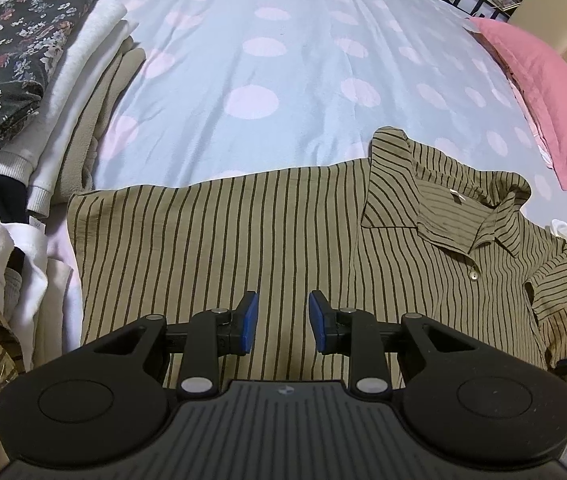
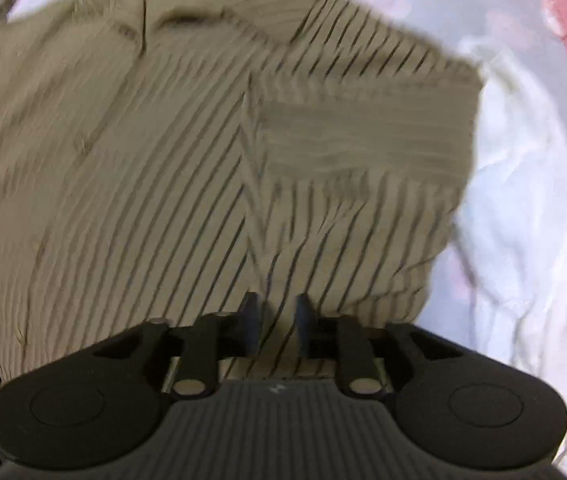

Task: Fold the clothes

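Note:
An olive shirt with dark stripes [image 1: 283,240] lies flat on the bed, its collar [image 1: 443,200] to the right and buttoned front facing up. My left gripper [image 1: 283,316] hovers over the shirt's body, tilted steeply down. Its blue pads [image 1: 249,320] stand apart with nothing pinched between them. The right wrist view is blurred. It shows the same shirt [image 2: 163,160] from above, with a short sleeve [image 2: 363,140] folded across. My right gripper [image 2: 275,320] points straight down at the shirt's edge. Its jaws are apart, and striped cloth shows through the gap.
The light blue bed cover with pink dots [image 1: 263,60] stretches beyond the shirt. A stack of folded clothes [image 1: 23,60] sits at the far left, with loose white garments [image 1: 23,260] below it. A pink pillow [image 1: 543,88] lies at the right. Crumpled white cloth [image 2: 523,200] borders the shirt's right side.

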A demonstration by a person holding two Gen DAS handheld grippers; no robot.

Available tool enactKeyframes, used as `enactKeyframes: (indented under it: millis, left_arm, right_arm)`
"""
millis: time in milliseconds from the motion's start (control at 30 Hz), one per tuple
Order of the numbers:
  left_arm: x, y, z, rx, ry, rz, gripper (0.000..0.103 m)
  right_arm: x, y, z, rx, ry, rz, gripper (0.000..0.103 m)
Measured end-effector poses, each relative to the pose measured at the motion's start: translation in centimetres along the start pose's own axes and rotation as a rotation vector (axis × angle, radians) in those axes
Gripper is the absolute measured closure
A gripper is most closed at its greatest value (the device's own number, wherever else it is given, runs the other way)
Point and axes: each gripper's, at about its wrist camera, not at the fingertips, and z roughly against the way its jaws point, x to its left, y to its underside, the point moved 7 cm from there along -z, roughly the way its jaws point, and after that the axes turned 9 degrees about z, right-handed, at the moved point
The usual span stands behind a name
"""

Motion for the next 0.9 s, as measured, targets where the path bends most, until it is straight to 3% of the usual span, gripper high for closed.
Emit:
enactKeyframes:
  millis: [33, 167, 433, 567, 667, 833, 900]
  left_arm:
    - [0.1, 0.0, 0.0, 0.001, -0.001, 0.002, 0.077]
    - [0.3, -0.3, -0.5, 0.006, -0.013, 0.014, 0.075]
    - [-0.1, -0.3, -1.5, 0.025, -0.010, 0.006, 0.075]
    - [0.0, -0.2, -1.9, 0.040, -0.012, 0.000, 0.075]
    - [0.3, -0.3, -2.1, 0.049, -0.012, 0.003, 0.075]
    - [0.9, -0.3, -2.6, 0.066, -0.022, 0.006, 0.075]
    - [0.9, -0.3, -2.8, 0.071, -0.024, 0.006, 0.075]
  right_arm:
    - [-0.4, -0.6, 1.2, -0.043, -0.009, -0.017, 0.062]
    - [-2.2, -2.9, 3.8, -0.172, -0.002, -0.104, 0.061]
    - [-8.0, -7.6, 3.2, -0.335, 0.160, -0.419, 0.063]
    - [-12.0, -9.4, 2.4, -0.330, 0.275, -0.502, 0.063]
    - [-13.4, -9.9, 1.4, -0.308, 0.287, -0.561, 0.071]
    - [-14.7, -10.4, -0.3, -0.257, 0.321, -0.595, 0.071]
    - [-14.6, -10.4, -1.1, -0.239, 0.310, -0.606, 0.083]
